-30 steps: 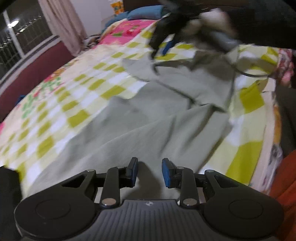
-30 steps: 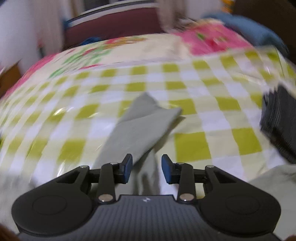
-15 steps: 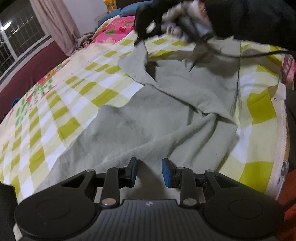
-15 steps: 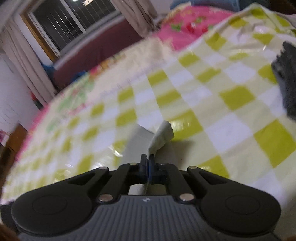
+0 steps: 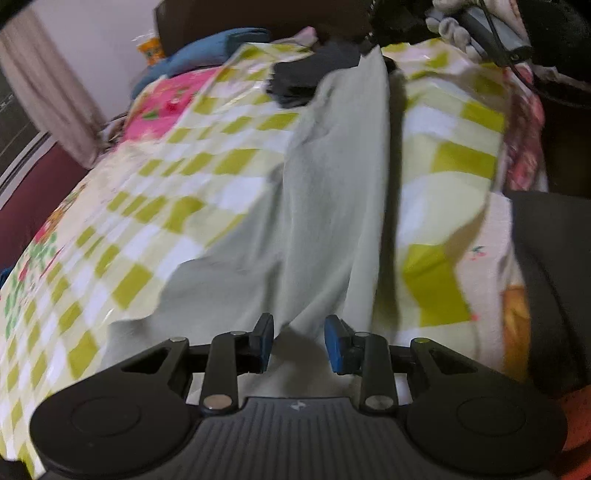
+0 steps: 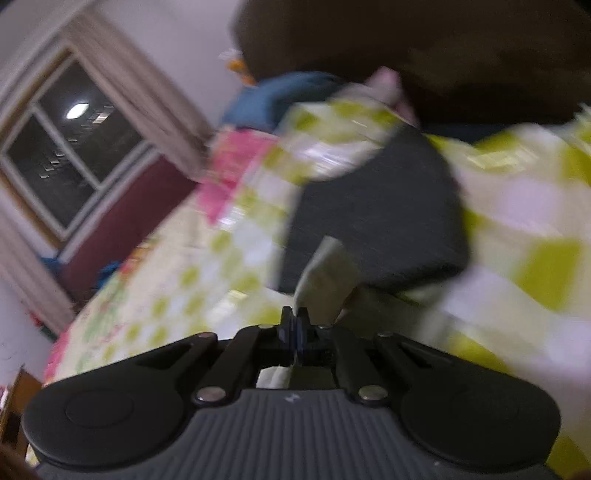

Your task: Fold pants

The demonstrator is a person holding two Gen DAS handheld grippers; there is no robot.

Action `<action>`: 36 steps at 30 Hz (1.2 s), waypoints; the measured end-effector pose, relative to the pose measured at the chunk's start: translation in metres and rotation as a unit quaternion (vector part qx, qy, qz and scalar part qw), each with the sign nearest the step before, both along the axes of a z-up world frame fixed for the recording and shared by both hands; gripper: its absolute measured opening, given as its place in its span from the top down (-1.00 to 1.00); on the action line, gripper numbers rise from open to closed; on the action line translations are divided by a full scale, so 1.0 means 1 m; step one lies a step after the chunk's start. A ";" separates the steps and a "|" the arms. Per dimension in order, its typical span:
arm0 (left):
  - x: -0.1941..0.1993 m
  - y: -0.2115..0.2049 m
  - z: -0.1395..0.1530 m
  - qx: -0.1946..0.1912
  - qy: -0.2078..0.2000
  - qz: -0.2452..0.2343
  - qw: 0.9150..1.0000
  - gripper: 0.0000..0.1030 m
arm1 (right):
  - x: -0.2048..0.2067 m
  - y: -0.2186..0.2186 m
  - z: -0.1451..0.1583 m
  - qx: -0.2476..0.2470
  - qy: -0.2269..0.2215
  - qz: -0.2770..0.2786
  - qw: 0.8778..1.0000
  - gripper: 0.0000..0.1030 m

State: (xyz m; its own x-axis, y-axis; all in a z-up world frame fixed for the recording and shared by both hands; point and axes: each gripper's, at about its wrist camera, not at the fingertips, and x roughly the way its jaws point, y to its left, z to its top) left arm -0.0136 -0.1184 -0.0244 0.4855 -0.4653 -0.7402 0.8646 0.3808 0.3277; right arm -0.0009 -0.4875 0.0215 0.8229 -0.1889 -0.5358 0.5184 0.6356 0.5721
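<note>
Pants (image 5: 332, 192) lie in a long grey strip on the checked bed (image 5: 465, 162) in the left wrist view, running from the left gripper (image 5: 299, 343), whose jaws stand partly apart over the cloth and pinch nothing, up to the far end held by a gloved hand (image 5: 454, 29). In the right wrist view the right gripper (image 6: 295, 328) has its jaws closed tight on a pale corner of the pants, lifted in front of a dark folded cloth (image 6: 376, 206). This looks like the straightening step, so next the left jaws likely need to close on the near edge before one half is laid over the other.

Dark window (image 6: 62, 155), pale curtain (image 6: 147, 107), maroon wall (image 6: 122, 218), checked bedspread (image 5: 177, 184)
</note>
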 end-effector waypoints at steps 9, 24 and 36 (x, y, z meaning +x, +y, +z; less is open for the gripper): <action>-0.008 -0.022 -0.005 0.034 -0.006 -0.022 0.999 0.11 | 0.004 -0.016 -0.031 0.049 -0.002 -0.001 0.999 0.95; -0.009 -0.023 -0.008 0.022 -0.007 -0.018 1.000 0.10 | -0.029 -0.027 -0.044 0.059 0.013 -0.032 0.998 0.80; -0.011 -0.019 -0.006 0.014 -0.001 -0.007 1.000 0.06 | 0.002 -0.032 -0.058 0.086 0.016 -0.029 0.996 0.18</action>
State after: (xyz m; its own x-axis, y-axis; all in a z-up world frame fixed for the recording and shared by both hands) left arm -0.0241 -0.1376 -0.0307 0.4798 -0.4521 -0.7520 0.8696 0.3591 0.3389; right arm 0.0011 -0.5195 -0.0362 0.7955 -0.1382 -0.5899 0.5706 0.4985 0.6526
